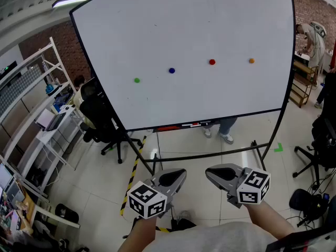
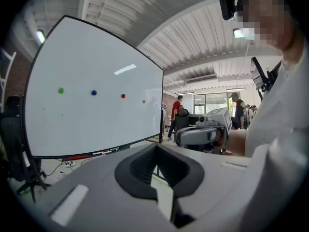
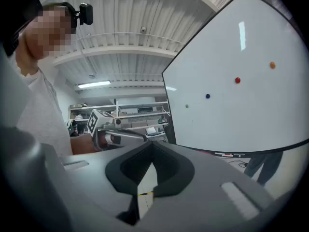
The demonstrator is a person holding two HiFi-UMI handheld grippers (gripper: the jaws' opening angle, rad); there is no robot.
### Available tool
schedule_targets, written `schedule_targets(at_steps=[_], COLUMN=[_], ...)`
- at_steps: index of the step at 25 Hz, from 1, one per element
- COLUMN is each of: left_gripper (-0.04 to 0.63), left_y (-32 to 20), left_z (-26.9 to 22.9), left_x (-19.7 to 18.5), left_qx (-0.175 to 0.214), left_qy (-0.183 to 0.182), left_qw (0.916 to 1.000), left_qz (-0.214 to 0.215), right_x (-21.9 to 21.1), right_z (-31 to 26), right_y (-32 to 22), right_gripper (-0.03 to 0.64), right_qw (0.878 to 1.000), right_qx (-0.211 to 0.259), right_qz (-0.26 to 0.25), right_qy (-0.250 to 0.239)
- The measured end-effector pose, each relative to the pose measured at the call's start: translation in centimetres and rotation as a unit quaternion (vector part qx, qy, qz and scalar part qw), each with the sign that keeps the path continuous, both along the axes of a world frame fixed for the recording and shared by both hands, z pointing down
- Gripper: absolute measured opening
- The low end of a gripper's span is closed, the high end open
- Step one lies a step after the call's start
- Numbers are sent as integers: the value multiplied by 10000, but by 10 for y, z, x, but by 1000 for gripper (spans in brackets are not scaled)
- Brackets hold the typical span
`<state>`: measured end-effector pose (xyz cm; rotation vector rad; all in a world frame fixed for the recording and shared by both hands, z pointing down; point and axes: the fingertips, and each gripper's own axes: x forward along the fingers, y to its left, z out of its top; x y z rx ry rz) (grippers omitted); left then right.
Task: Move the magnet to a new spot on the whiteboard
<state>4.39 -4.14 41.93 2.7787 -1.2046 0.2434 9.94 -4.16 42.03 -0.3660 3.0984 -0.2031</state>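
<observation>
A large whiteboard [image 1: 184, 30] on a stand faces me. Four small round magnets sit on it in a rising row: green magnet [image 1: 137, 80], blue magnet [image 1: 171, 71], red magnet [image 1: 212, 62], orange magnet [image 1: 251, 61]. They also show in the left gripper view, from green magnet [image 2: 61, 90] to orange magnet [image 2: 143, 101], and in the right gripper view, from green magnet [image 3: 187, 106] to orange magnet [image 3: 273, 65]. My left gripper [image 1: 178, 173] and right gripper [image 1: 212, 172] are held low near my body, tips turned toward each other, far from the board. Both are shut with nothing between them.
A black office chair [image 1: 102, 122] stands at the board's left foot beside white shelving [image 1: 37, 135]. Someone's legs [image 1: 226, 127] show behind the board. Yellow-black floor tape [image 1: 134, 175] runs under the stand. Another chair [image 1: 320, 146] is at the right.
</observation>
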Motion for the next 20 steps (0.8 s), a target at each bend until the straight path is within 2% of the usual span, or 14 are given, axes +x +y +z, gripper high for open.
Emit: schedule_targets(at_steps=[5, 11, 16, 20], left_gripper=[-20, -20, -20, -20], left_y=[-58, -145, -212, -257], left_z=[-8, -30, -31, -20], left_x=[-35, -98, -147, -167], left_qx=[46, 156, 162, 88], left_qy=[-4, 97, 101, 169], left_qw=[9999, 9992, 9982, 9964], left_qz=[160, 355, 566, 822], right_x=[-47, -106, -152, -172], right_z=[-3, -19, -25, -18], right_y=[-56, -141, -211, -252], right_gripper=[5, 5, 5, 5], right_qw=[9999, 9996, 9983, 9954], right_qx=[-61, -70, 91, 305], right_qz=[29, 255, 557, 842], right_qy=[107, 96, 145, 332])
